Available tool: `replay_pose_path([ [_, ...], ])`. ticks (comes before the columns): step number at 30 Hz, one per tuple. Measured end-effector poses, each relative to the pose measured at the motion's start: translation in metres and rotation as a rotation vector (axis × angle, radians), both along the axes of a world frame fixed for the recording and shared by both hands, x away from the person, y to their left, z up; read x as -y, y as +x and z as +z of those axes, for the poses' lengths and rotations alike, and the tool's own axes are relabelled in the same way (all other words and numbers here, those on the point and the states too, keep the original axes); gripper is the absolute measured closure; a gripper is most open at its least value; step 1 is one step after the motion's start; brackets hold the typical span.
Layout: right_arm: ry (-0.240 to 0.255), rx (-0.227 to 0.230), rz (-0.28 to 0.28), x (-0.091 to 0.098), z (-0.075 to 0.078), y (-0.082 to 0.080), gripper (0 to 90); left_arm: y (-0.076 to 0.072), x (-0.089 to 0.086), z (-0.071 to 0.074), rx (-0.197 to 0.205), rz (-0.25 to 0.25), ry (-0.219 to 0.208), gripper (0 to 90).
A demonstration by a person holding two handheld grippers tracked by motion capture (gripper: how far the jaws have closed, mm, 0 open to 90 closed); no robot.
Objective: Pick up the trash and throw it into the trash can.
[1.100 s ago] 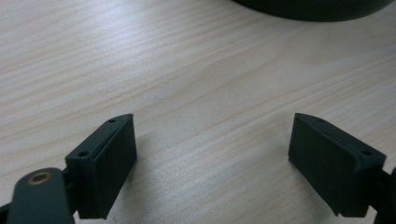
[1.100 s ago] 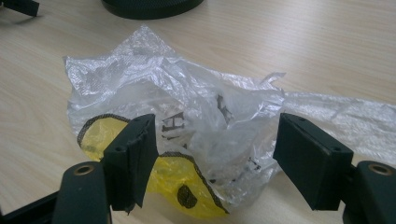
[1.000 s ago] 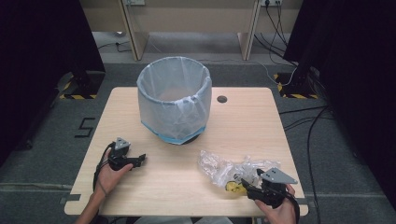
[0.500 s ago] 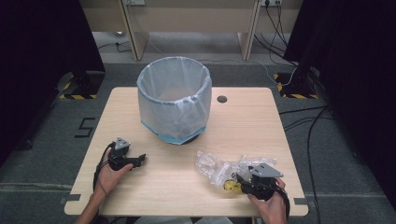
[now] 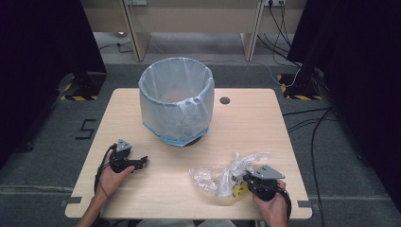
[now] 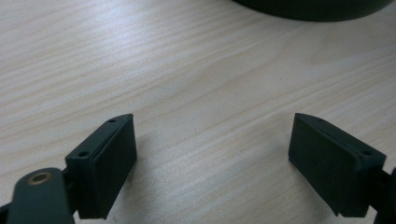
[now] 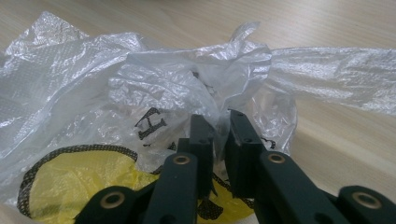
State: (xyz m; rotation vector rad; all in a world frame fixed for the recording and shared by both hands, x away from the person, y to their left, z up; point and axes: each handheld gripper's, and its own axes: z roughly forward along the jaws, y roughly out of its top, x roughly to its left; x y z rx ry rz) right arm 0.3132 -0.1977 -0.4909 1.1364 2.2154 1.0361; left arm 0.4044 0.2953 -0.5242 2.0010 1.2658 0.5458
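Near the table's (image 5: 156,191) front right edge, my right gripper (image 7: 218,123) pinches a fold of the crumpled plastic bag (image 5: 222,174). Far and to the left stands the lined bin (image 5: 176,99). My left gripper (image 6: 212,154), jaws spread wide, rests empty at near left.

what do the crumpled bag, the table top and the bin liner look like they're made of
Crumpled bag: thin clear plastic film, glossy and creased, with yellow and black print. Table top: pale wood-grain surface, likely laminate, matte sheen. Bin liner: thin translucent whitish plastic, wrinkled, folded over the rim.
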Motion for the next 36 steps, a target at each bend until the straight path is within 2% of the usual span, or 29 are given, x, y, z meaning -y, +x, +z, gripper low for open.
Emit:
replay_pose_path([
  [7, 0.025, 0.029, 0.003, 0.004, 0.011, -0.002, 85.9, 0.0, 0.0, 0.0, 0.0, -0.001, 0.001, 14.5],
  [8, 0.04, 0.044, 0.0, 0.008, 0.017, -0.001, 86.1, 0.0, 0.0, 0.0, 0.0, 0.0, 0.001, 14.5],
  [11, 0.047, 0.071, -0.002, 0.012, 0.028, 0.002, 86.1, 0.0, 0.0, 0.0, 0.0, 0.0, 0.0, 14.5],
  [23, 0.099, 0.149, 0.018, 0.025, 0.074, 0.017, 86.1, 0.0, 0.0, 0.0, -0.001, 0.0, 0.001, 14.5],
  [26, 0.109, 0.153, 0.022, 0.027, 0.081, 0.019, 86.1, 0.0, 0.0, 0.0, 0.0, 0.0, 0.001, 14.4],
  [27, 0.146, 0.135, 0.047, 0.029, 0.086, 0.024, 86.2, 0.0, 0.0, 0.0, 0.0, 0.0, 0.0, 14.5],
  [28, 0.156, 0.128, 0.052, 0.03, 0.086, 0.026, 86.1, 0.0, 0.0, 0.0, 0.0, 0.0, 0.001, 14.5],
  [32, 0.17, 0.105, 0.068, 0.029, 0.089, 0.035, 86.1, 0.0, 0.0, 0.0, -0.001, -0.001, 0.0, 14.2],
  [35, 0.18, 0.103, 0.074, 0.029, 0.093, 0.037, 86.2, 0.0, 0.0, 0.0, 0.0, 0.0, -0.003, 14.1],
  [36, 0.187, 0.108, 0.085, 0.029, 0.098, 0.04, 86.2, 0.0, 0.0, 0.0, 0.0, 0.0, -0.003, 14.1],
])
